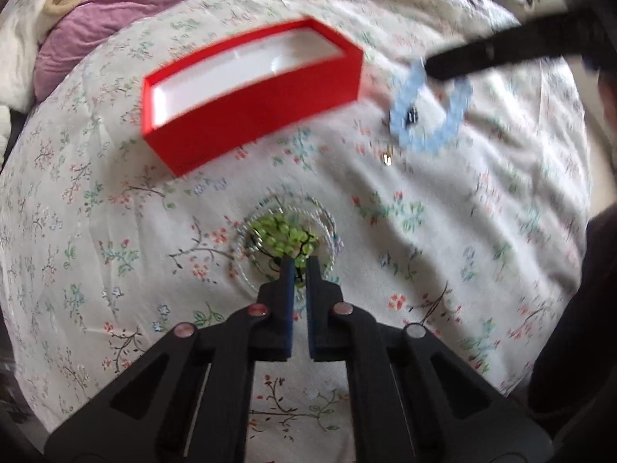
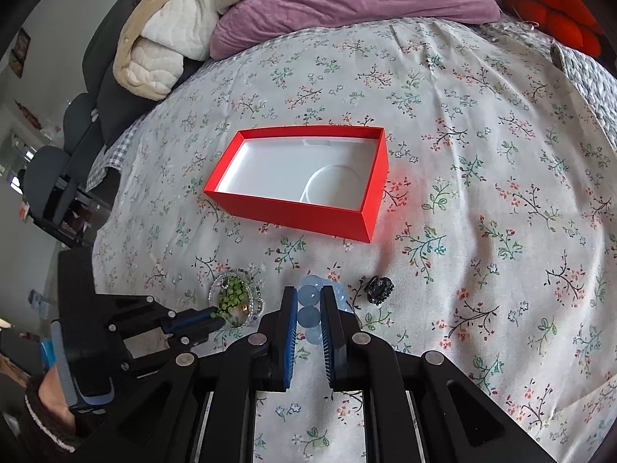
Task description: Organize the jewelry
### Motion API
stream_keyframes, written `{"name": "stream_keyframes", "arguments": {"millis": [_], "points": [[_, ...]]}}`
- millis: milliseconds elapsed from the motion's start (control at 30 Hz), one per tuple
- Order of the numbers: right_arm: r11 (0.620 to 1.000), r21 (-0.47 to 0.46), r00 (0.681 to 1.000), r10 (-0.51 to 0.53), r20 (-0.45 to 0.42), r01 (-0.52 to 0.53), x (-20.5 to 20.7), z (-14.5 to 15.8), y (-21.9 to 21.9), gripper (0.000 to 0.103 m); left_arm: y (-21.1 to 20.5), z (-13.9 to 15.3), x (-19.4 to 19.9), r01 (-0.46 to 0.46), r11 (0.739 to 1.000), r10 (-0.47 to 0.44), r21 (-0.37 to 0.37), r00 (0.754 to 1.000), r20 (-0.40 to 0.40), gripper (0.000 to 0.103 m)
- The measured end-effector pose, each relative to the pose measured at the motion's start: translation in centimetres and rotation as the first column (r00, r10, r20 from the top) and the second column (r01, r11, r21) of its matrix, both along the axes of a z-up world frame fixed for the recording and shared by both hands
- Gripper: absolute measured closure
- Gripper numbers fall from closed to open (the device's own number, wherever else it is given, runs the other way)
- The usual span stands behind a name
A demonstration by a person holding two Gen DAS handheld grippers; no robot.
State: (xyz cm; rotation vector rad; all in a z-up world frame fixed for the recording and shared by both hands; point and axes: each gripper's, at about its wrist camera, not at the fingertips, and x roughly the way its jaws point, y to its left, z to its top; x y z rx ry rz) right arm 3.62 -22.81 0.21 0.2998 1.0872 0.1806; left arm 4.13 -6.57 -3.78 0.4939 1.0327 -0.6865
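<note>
An open red box (image 2: 297, 177) with a white inside lies on the floral bedspread; it also shows in the left wrist view (image 1: 250, 92). My left gripper (image 1: 300, 266) is shut on a green bead bracelet (image 1: 285, 237) that lies with clear bead strands on the bedspread; the bracelet also shows in the right wrist view (image 2: 233, 295). My right gripper (image 2: 309, 297) is shut on a pale blue bead bracelet (image 2: 308, 305), seen blurred in the left wrist view (image 1: 432, 108). A small black ornament (image 2: 378, 289) lies just right of it.
A purple pillow (image 2: 347, 4) and cream blankets (image 2: 166, 38) lie at the bed's far end. A red cushion (image 2: 555, 11) is at the far right. Dark chairs (image 2: 58, 169) stand off the bed's left edge. A small gold piece (image 1: 387, 159) lies on the bedspread.
</note>
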Motion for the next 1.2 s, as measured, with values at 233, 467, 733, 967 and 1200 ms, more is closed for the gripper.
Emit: {"name": "stream_keyframes", "arguments": {"millis": [233, 467, 733, 967, 1200], "points": [[1.000, 0.006, 1.000, 0.003, 0.011, -0.003, -0.1, 0.3, 0.1, 0.091, 1.8, 2.9, 1.5, -0.098, 0.987, 0.101, -0.126, 0.995, 0.013, 0.097], [1.000, 0.017, 0.999, 0.002, 0.032, -0.003, -0.1, 1.0, 0.2, 0.091, 2.8, 3.7, 1.6, -0.158, 0.978, 0.161, -0.136, 0.987, 0.017, 0.097], [1.000, 0.019, 0.999, 0.009, 0.038, -0.009, 0.0, 1.3, 0.7, 0.091, 4.5, 4.1, 1.9, -0.232, 0.963, 0.234, -0.136, 0.972, 0.003, 0.097], [0.999, 0.042, 0.996, 0.018, 0.090, -0.022, -0.1, 3.1, 0.9, 0.091, 5.1, 6.2, 2.4, -0.271, 0.942, 0.280, -0.199, 0.960, 0.022, 0.097], [0.997, 0.071, 0.990, 0.007, 0.141, -0.017, 0.3, 5.1, 1.4, 0.091, 4.4, 8.6, 3.1, -0.289, 0.917, 0.313, -0.274, 0.949, 0.044, 0.097]]}}
